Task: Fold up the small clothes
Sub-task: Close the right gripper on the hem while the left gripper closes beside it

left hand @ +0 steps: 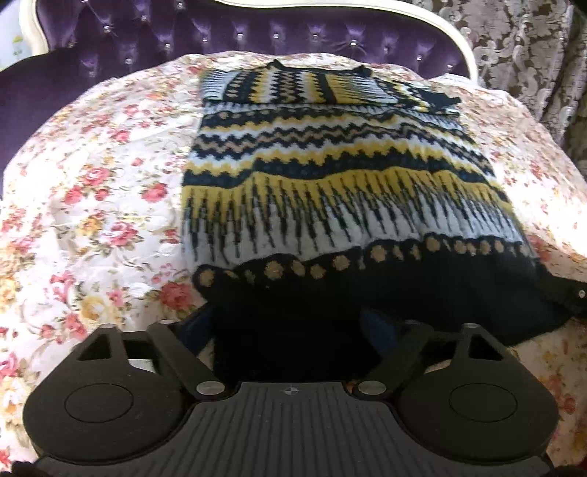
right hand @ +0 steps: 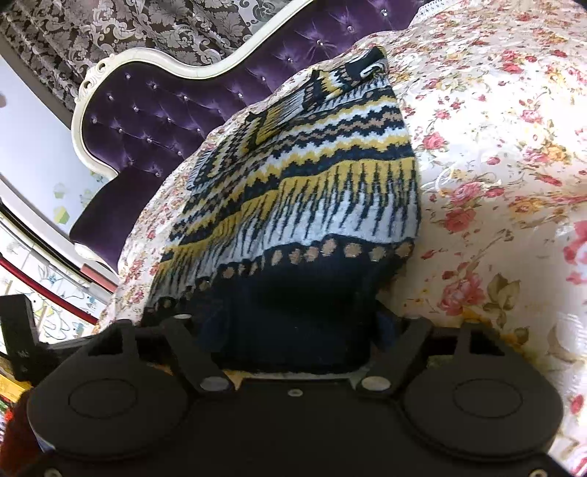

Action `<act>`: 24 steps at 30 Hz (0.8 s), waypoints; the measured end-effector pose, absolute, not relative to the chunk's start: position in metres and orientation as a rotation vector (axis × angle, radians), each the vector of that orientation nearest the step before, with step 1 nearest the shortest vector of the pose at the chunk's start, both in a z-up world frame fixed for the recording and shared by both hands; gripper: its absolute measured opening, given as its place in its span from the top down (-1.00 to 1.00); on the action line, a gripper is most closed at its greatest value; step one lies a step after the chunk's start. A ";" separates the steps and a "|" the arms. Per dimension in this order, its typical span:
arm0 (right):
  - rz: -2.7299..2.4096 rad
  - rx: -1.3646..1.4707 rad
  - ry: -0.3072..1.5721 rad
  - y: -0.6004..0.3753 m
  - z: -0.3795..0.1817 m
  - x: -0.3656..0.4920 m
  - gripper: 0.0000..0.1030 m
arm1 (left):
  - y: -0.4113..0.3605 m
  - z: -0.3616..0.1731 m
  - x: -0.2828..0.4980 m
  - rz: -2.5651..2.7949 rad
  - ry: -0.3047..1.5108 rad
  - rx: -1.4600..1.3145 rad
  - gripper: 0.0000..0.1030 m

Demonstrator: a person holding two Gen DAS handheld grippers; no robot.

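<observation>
A small knitted sweater (left hand: 330, 176) with navy, yellow, white and tan zigzag bands lies on a floral bedspread (left hand: 91, 183). Its sleeves are folded across the chest at the far end. The dark navy hem is nearest me. My left gripper (left hand: 290, 330) is shut on the hem's left part, which covers its fingertips. In the right wrist view the same sweater (right hand: 312, 190) stretches away, and my right gripper (right hand: 293, 330) is shut on the hem's right part, lifting it slightly off the bedspread (right hand: 495, 183).
A purple tufted headboard (left hand: 220, 33) with a white frame stands behind the bed. Patterned curtains (left hand: 532, 47) hang at the far right. In the right wrist view the bed's left edge drops off toward a wall and clutter (right hand: 44, 293).
</observation>
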State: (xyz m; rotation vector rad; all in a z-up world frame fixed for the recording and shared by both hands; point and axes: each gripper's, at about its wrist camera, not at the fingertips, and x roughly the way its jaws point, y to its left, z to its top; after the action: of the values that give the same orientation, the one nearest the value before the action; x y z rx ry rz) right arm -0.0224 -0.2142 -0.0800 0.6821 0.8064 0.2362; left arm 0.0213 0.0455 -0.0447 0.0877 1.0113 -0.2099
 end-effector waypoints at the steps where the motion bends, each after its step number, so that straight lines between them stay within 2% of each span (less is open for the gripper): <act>1: 0.234 0.687 0.805 -0.216 -0.080 -0.023 -0.40 | 0.046 -0.044 0.022 -0.201 1.011 0.089 -0.47; 6: 0.213 0.685 0.799 -0.217 -0.080 -0.026 -0.25 | 0.047 -0.042 0.023 -0.172 1.006 0.091 -0.18; 12: 0.177 0.681 0.785 -0.219 -0.079 -0.031 -0.04 | 0.052 -0.040 0.022 -0.155 1.001 0.073 0.02; 17: 0.138 0.648 0.766 -0.219 -0.073 -0.039 0.16 | 0.056 -0.039 0.022 -0.151 0.998 0.056 0.08; 21: 0.136 0.644 0.737 -0.220 -0.068 -0.044 0.18 | 0.057 -0.038 0.021 -0.151 0.994 0.045 0.09; 22: 0.146 0.652 0.724 -0.220 -0.067 -0.045 0.27 | 0.058 -0.038 0.021 -0.153 0.991 0.040 0.10; 23: 0.162 0.659 0.714 -0.221 -0.067 -0.046 0.44 | 0.060 -0.037 0.020 -0.154 0.984 0.030 0.24; 24: 0.172 0.661 0.711 -0.220 -0.066 -0.045 0.70 | 0.063 -0.036 0.019 -0.158 0.975 0.014 0.44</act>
State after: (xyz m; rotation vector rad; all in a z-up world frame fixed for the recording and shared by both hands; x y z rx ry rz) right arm -0.0452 -0.2200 -0.0661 0.6615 0.7114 0.1724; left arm 0.0189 0.0634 -0.0363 0.0142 0.9747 -0.1575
